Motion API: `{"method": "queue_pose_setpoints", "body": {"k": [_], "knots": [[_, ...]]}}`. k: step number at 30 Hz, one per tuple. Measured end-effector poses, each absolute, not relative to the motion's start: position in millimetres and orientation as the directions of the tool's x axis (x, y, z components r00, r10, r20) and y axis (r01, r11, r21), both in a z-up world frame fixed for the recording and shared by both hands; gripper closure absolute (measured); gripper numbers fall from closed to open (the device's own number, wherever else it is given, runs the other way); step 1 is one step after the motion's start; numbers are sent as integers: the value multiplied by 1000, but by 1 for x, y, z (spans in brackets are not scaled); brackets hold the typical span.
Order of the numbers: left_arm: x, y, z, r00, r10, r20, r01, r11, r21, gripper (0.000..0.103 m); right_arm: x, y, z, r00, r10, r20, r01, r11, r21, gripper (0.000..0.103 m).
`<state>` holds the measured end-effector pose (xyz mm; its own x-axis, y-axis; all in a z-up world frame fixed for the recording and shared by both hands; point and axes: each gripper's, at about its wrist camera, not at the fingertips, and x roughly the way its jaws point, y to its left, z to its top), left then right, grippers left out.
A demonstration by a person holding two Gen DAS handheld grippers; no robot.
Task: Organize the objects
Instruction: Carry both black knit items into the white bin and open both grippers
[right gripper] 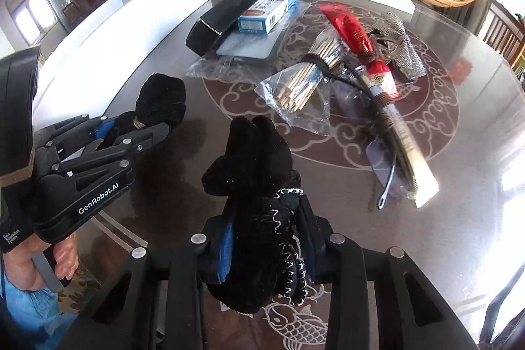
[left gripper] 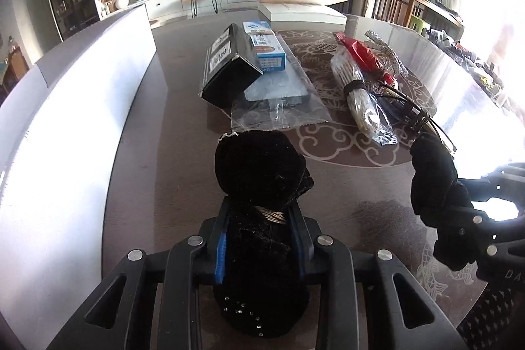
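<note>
L wrist view: left gripper [left gripper: 262, 218] clamps a black velvet pouch [left gripper: 259, 173], its long axis running fwd toward the boxes [left gripper: 242, 61].

R wrist view: right gripper [right gripper: 265, 238] pinches a 2nd black pouch [right gripper: 256, 159], just beside the other, both above the table [right gripper: 459, 186].

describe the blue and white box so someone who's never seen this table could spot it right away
On the dark round table with the pale swirl pattern, look to the far left pile. The blue and white box lies there on a flat grey slab in a clear plastic sleeve, right beside a black box. It is the only blue, printed carton; the right-hand pile holds a red tube and bundled sticks instead.
</note>
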<state>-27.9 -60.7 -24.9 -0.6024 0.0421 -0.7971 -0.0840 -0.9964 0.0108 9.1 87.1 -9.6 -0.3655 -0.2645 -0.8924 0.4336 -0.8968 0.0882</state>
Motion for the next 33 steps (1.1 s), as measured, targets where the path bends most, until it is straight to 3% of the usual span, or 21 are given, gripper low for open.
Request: {"method": "queue_pose_setpoints", "body": {"k": [14, 22, 27, 33], "knots": [[-19, -51, -8, -639, -3, -769, -98, -991, 86, 73, 9, 75, -20, -326, -273, -905, 419, -900, 120, 68], [11, -115, 63, -690, 164, -705, -69, -985, -161, 73, 10, 42, 18, -341, -368, -865, 459, -868, 189, 68], [38, -206, 106, -743, -16, -669, 120, -987, -109, 73, 18, -23, 84, -360, -542, -759, 582, -766, 272, 68], [61, -300, 92, -662, -249, -707, 373, -928, -23, 72, 28, -119, 118, -244, -679, -692, 709, -612, 350, 68]]}}
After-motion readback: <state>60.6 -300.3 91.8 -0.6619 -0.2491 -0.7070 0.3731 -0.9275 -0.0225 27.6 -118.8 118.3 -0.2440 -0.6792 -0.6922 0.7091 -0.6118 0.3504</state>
